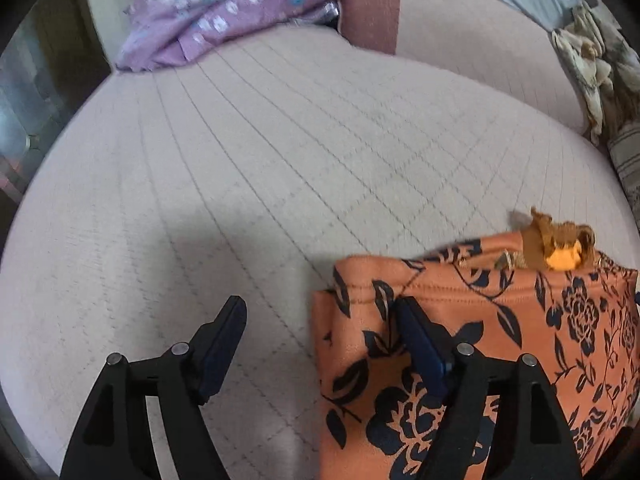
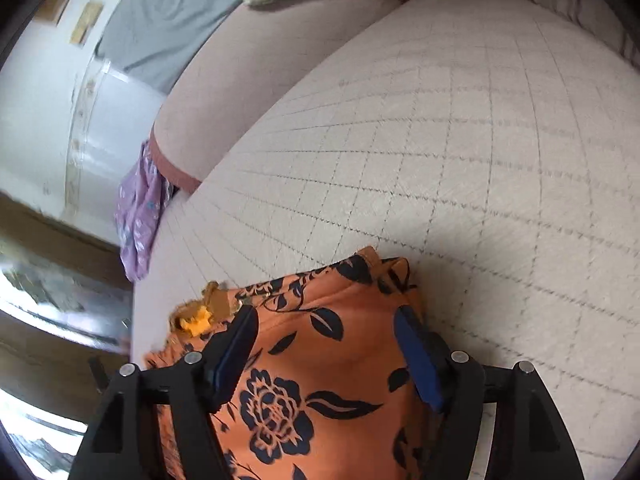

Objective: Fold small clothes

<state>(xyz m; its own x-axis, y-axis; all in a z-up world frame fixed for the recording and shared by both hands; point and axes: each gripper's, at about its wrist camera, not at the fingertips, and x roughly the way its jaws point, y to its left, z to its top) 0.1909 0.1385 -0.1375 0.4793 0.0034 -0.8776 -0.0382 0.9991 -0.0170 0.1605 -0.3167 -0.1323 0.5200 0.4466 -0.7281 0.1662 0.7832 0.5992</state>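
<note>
An orange garment with a dark floral print (image 1: 500, 340) lies folded on the quilted pale pink sofa seat (image 1: 280, 160). It also shows in the right wrist view (image 2: 316, 368). A brown and yellow trim piece (image 1: 560, 244) sticks out at its far edge. My left gripper (image 1: 322, 316) is open at the garment's left edge; its right finger is over the cloth and its left finger over bare seat. My right gripper (image 2: 326, 326) is open above the garment, with cloth between and under the fingers.
A purple patterned garment (image 1: 224, 12) lies crumpled at the far left of the seat, and also shows in the right wrist view (image 2: 138, 216). A pink backrest cushion (image 1: 480, 52) stands behind. A cream floral cloth (image 1: 592, 68) lies at the far right.
</note>
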